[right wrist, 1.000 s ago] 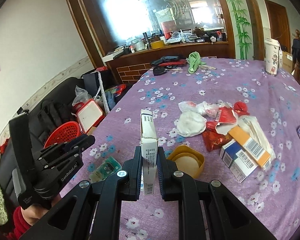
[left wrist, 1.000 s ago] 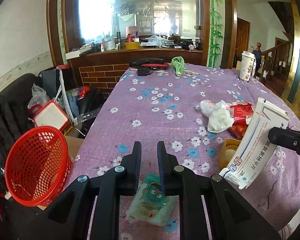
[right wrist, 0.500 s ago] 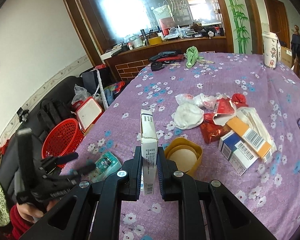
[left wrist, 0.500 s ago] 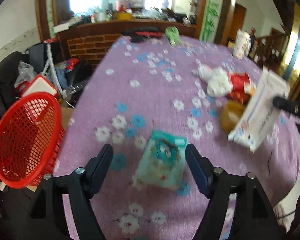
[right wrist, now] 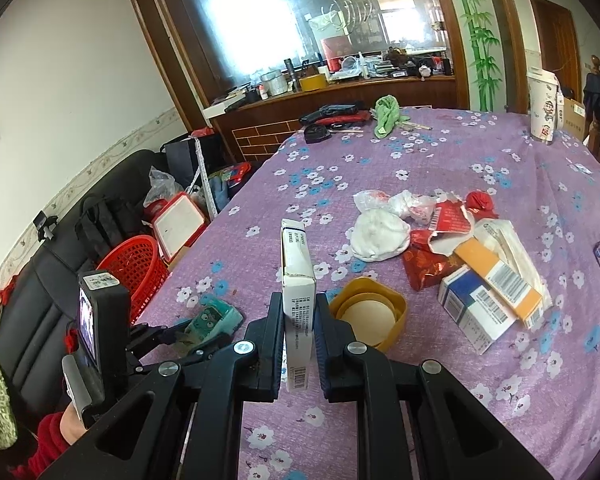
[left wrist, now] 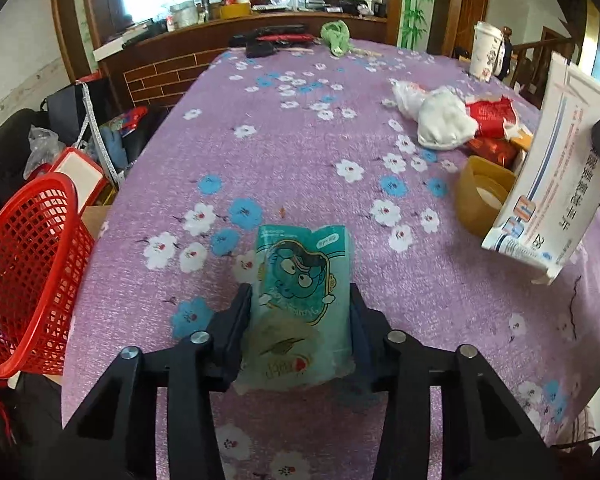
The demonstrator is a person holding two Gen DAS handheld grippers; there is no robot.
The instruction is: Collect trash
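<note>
Right now your left gripper (left wrist: 300, 312) straddles the teal cartoon packet (left wrist: 300, 300), which lies flat on the purple floral tablecloth (left wrist: 300, 140) near the table's left edge. Its jaws are closing with the packet between them, one finger on each long side, so the squeeze should catch the packet across its narrow width; the pads look right at its edges, not yet pinching. Your right gripper (right wrist: 298, 324) is clamped tight on the white medicine box (right wrist: 298, 280), held upright and clear of the cloth. The red basket (left wrist: 24, 276) sits just off the table's left edge, beside the packet, likely the drop point. The remaining pile of wrappers and boxes (right wrist: 460, 260) waits farther right, beyond the yellow lid (right wrist: 366, 316).
</note>
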